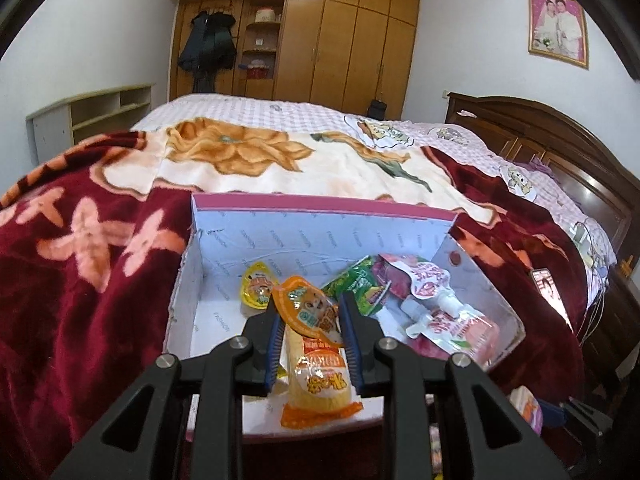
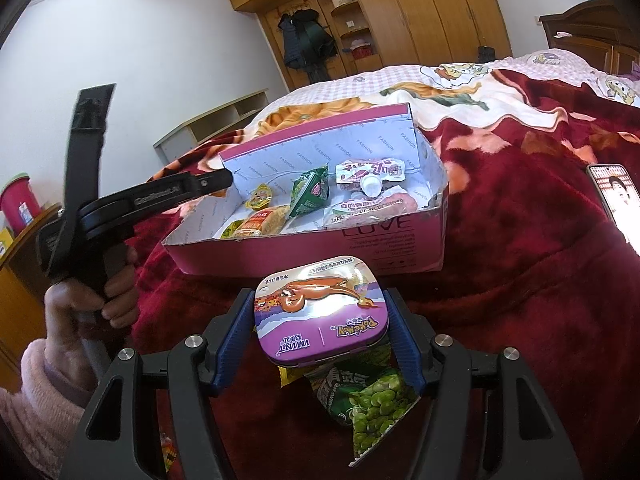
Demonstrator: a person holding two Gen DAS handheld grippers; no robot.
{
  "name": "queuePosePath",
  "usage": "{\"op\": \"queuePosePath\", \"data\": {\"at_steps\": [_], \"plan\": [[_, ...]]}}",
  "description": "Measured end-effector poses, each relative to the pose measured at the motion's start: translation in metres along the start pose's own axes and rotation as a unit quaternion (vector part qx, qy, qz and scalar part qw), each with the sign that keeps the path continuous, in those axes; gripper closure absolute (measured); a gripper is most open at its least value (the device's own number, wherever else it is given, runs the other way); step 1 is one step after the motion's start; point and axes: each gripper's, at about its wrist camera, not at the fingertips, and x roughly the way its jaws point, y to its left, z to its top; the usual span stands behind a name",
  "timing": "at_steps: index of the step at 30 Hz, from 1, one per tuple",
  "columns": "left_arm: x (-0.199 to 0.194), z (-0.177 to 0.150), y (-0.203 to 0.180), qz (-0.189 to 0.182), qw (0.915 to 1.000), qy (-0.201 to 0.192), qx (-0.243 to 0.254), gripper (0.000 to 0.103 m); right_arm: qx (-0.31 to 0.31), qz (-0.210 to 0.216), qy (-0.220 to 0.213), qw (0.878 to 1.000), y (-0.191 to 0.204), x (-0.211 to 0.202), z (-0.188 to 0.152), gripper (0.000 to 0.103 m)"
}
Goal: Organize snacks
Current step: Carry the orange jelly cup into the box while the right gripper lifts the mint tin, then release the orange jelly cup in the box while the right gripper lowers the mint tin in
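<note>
An orange snack packet (image 1: 316, 344) is clamped between the blue pads of the left gripper (image 1: 308, 312), whose jaws are drawn as close together as the packet allows; its lower end is partly masked by the gripper's black frame. The packet is held over the near end of a pink box (image 1: 320, 204) set on a red floral blanket (image 1: 80, 240) on a bed. Inside the box a yellow cup (image 1: 258, 284), a green packet (image 1: 360, 288) and pink pouches (image 1: 452, 320) are seen, overlapping so that their number cannot be told. A purple mint tin (image 2: 320, 312) is gripped flat between the half-spread jaws of the right gripper (image 2: 322, 320), in front of the box — beneath it a green pea packet (image 2: 372, 408) is partly covered. The left tool is seen from the side, held by a hand (image 2: 100, 300) in a pink sleeve (image 2: 36, 400). A phone (image 2: 616, 200) is cut off at the right edge.
</note>
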Motion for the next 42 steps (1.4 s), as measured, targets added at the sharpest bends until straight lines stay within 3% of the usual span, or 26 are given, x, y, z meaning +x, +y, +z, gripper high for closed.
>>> {"op": "queuePosePath", "data": {"at_steps": [15,36,42], "plan": [[0.042,-0.001,0.022,0.03,0.9987,0.034,-0.022,0.075,-0.017,-0.001,-0.002,1.0,0.007,-0.002,0.01,0.038],[0.058,-0.005,0.02,0.042,0.9979,0.049,-0.007,0.075,-0.037,-0.038,-0.016,0.998,-0.005,0.03,0.07,0.038],[0.06,-0.007,0.015,0.045,0.9975,0.053,0.007,0.066,-0.021,-0.048,-0.004,0.999,-0.017,0.05,0.082,0.038]]}}
